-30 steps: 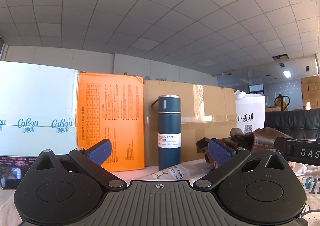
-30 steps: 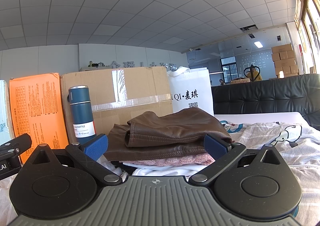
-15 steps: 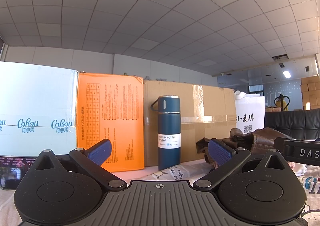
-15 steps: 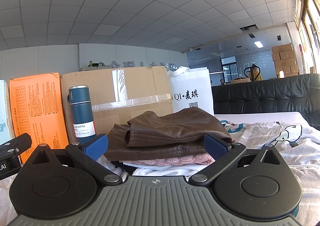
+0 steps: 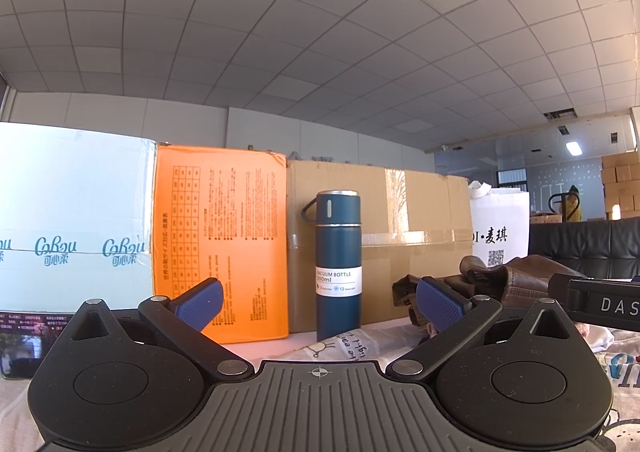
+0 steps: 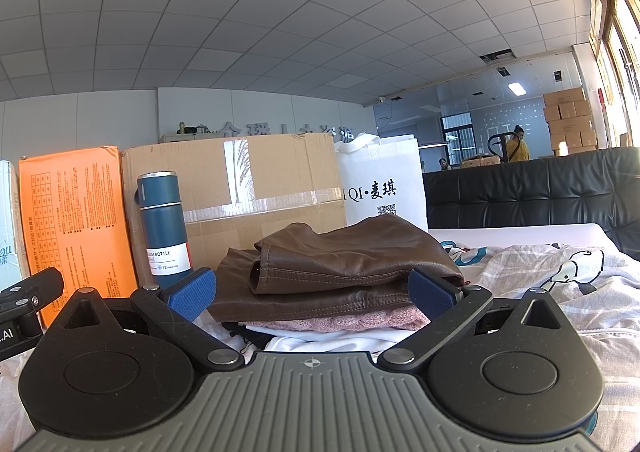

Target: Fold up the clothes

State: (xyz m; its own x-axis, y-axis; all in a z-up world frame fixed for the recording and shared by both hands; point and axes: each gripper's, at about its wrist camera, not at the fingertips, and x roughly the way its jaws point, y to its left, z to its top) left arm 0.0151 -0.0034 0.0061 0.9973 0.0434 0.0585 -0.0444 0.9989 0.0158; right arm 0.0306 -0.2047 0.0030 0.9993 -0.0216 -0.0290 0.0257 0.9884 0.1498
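Observation:
A stack of folded clothes lies ahead in the right wrist view: a brown leather jacket (image 6: pixel 344 264) on top, a pink knit (image 6: pixel 344 320) under it, white cloth (image 6: pixel 320 342) below. My right gripper (image 6: pixel 312 290) is open and empty, level with the stack and just short of it. A white printed garment (image 6: pixel 560 284) lies spread to the right. My left gripper (image 5: pixel 318 302) is open and empty, low over the table, facing a blue vacuum bottle (image 5: pixel 338 264). The jacket (image 5: pixel 508 284) shows at the right in the left wrist view, and printed cloth (image 5: pixel 340 346) lies under the gripper.
Behind stand a white box (image 5: pixel 72 211), an orange box (image 5: pixel 220 240), a cardboard box (image 6: pixel 256 195) and a white paper bag (image 6: pixel 384 183). A black sofa (image 6: pixel 540 187) is at the right. The right gripper's body (image 5: pixel 600 304) shows at the left wrist view's right edge.

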